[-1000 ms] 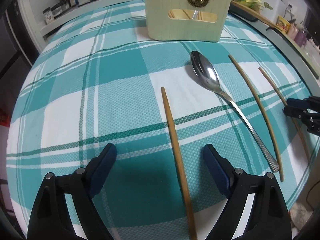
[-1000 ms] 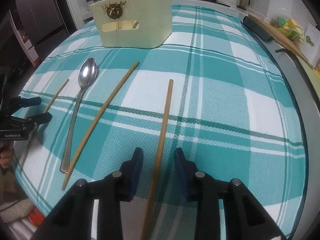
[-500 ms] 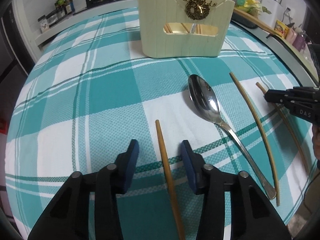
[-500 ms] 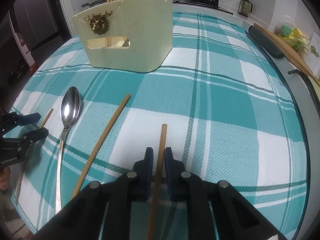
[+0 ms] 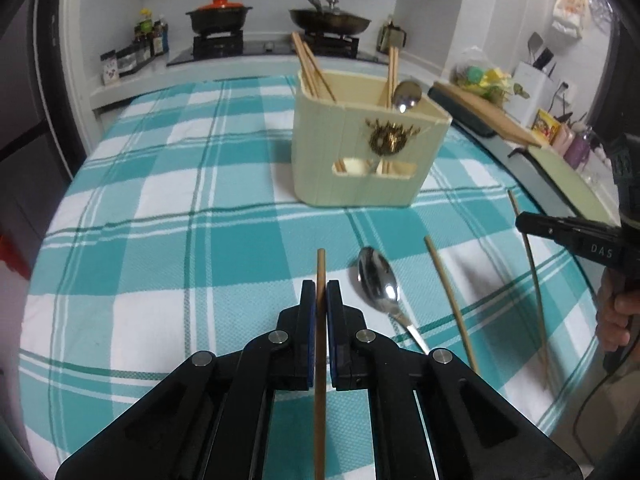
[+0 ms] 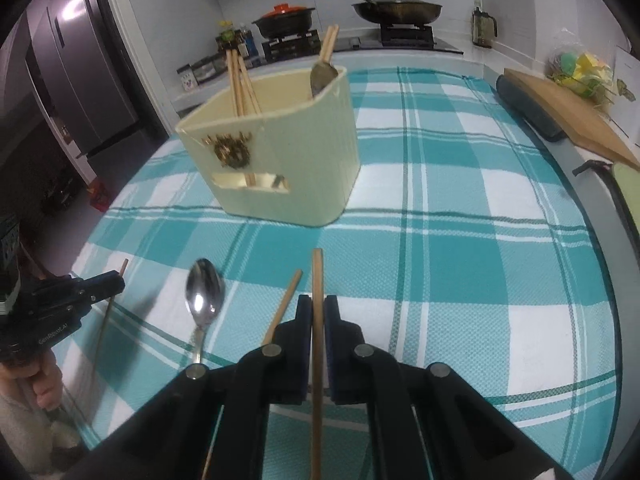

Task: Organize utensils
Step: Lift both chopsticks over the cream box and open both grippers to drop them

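Observation:
My left gripper [image 5: 319,294] is shut on a wooden chopstick [image 5: 320,268] and holds it above the teal checked cloth. My right gripper [image 6: 316,308] is shut on another chopstick [image 6: 317,272], also lifted. A cream utensil holder [image 5: 360,148] stands ahead, with several chopsticks and a spoon in it; it also shows in the right wrist view [image 6: 280,152]. A metal spoon [image 5: 378,284] and one more chopstick [image 5: 448,296] lie on the cloth between the grippers. In the left wrist view the right gripper [image 5: 560,228] shows at the right.
A cutting board [image 6: 568,112] and a dark tray lie along the table's right edge. A stove with a pot [image 5: 218,16] and a pan [image 5: 328,18] stands behind the table. A fridge [image 6: 76,80] stands at the left.
Both grippers closed on their chopsticks and lifted them off the cloth. Both views tilted up, so the holder and kitchen behind now show.

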The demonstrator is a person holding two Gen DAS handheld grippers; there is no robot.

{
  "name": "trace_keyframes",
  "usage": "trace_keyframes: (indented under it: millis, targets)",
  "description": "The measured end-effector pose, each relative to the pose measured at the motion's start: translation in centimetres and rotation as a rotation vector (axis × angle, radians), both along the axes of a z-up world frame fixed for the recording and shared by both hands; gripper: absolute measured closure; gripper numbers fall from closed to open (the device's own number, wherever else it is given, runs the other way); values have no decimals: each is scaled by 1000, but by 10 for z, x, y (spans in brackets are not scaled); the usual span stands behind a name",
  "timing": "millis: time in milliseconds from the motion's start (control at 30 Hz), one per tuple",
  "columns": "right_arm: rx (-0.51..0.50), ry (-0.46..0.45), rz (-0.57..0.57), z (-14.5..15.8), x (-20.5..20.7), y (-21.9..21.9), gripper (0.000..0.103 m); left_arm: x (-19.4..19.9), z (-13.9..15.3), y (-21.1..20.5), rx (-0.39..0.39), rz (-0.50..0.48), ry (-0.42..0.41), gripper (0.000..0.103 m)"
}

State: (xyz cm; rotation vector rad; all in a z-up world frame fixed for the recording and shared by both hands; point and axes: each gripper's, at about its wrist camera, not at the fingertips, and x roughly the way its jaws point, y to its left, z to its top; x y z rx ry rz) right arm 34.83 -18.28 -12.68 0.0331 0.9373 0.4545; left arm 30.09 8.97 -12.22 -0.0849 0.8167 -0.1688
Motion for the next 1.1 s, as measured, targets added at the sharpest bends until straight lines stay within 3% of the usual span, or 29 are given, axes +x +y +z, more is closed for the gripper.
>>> trace_keyframes:
  millis: [300, 567, 733, 1100]
  targets:
    - [102, -160, 36, 85, -52, -9, 97, -50, 75, 5, -71, -23, -185, 99]
    - [109, -341, 47, 128, -96, -9, 97, -73, 104, 2, -113, -38, -269, 100]
    - [194, -480, 62, 148, -113, -14, 97, -81, 117, 2, -128, -46, -299, 100]
    - [171, -392, 50, 143, -111, -17, 97, -86, 120, 7, -139, -36, -303, 100]
